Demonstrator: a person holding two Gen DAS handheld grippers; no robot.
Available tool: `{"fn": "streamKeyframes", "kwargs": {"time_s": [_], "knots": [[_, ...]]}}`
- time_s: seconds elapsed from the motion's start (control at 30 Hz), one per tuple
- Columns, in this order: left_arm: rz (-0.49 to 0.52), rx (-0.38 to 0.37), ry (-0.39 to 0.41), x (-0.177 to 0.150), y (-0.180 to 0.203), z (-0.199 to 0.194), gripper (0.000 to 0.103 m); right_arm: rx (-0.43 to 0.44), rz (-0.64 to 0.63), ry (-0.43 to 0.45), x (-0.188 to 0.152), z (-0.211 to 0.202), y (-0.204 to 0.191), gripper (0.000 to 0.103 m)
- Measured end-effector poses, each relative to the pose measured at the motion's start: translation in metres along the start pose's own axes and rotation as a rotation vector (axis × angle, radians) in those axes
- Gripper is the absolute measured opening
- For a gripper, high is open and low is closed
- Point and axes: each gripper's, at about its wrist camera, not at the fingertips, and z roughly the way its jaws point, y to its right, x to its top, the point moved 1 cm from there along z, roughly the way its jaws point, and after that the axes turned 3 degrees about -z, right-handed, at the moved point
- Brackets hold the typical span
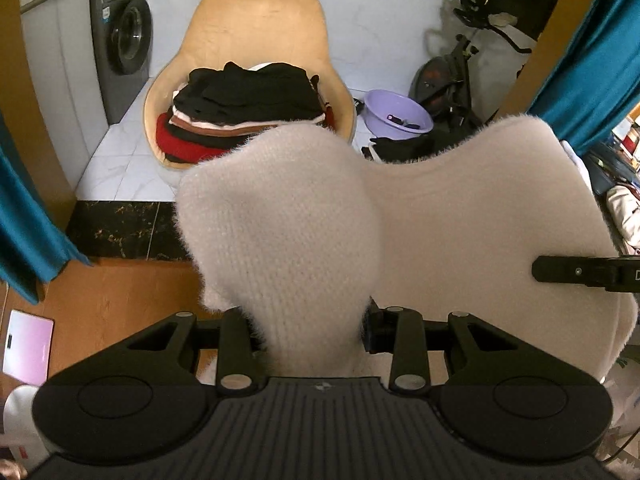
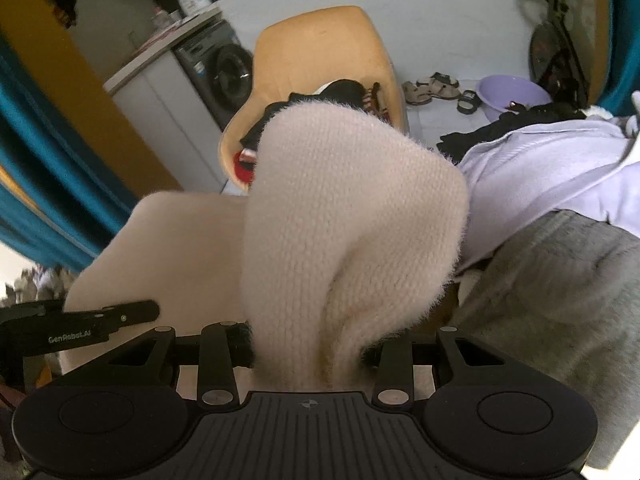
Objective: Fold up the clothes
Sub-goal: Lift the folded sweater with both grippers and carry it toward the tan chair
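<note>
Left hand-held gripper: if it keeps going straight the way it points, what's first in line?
The cream fuzzy sweater clamped in the left hand-held gripper fills the line ahead. Past that fabric, probably the pile of folded clothes on the tan chair, though depth is unclear.

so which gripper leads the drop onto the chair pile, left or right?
Left, likely. Both the left gripper and the right gripper are shut on the cream sweater. The left view faces the clothes pile on the chair squarely; in the right view it sits off to the side.
</note>
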Motion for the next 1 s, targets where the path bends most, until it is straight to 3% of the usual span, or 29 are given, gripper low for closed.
{"fn": "streamKeyframes", "kwargs": {"time_s": [0.3,0.47,0.7,1.0], "knots": [[-0.041,0.028,0.01,0.127,-0.039,0.085,0.036,0.052,0.014,0.065,0.115,0.098,0.033,0.036],[-0.032,0.057,0.008,0.201,-0.042,0.126,0.036,0.083,0.017,0.046,0.193,0.147,0.061,0.036],[-0.099,0.038,0.004,0.266,-0.068,0.172,0.036,0.074,-0.038,0.022,0.29,0.209,0.066,0.036],[-0.158,-0.031,-0.069,0.337,-0.161,0.24,0.036,0.007,0.042,-0.057,0.371,0.318,0.034,0.036]]}}
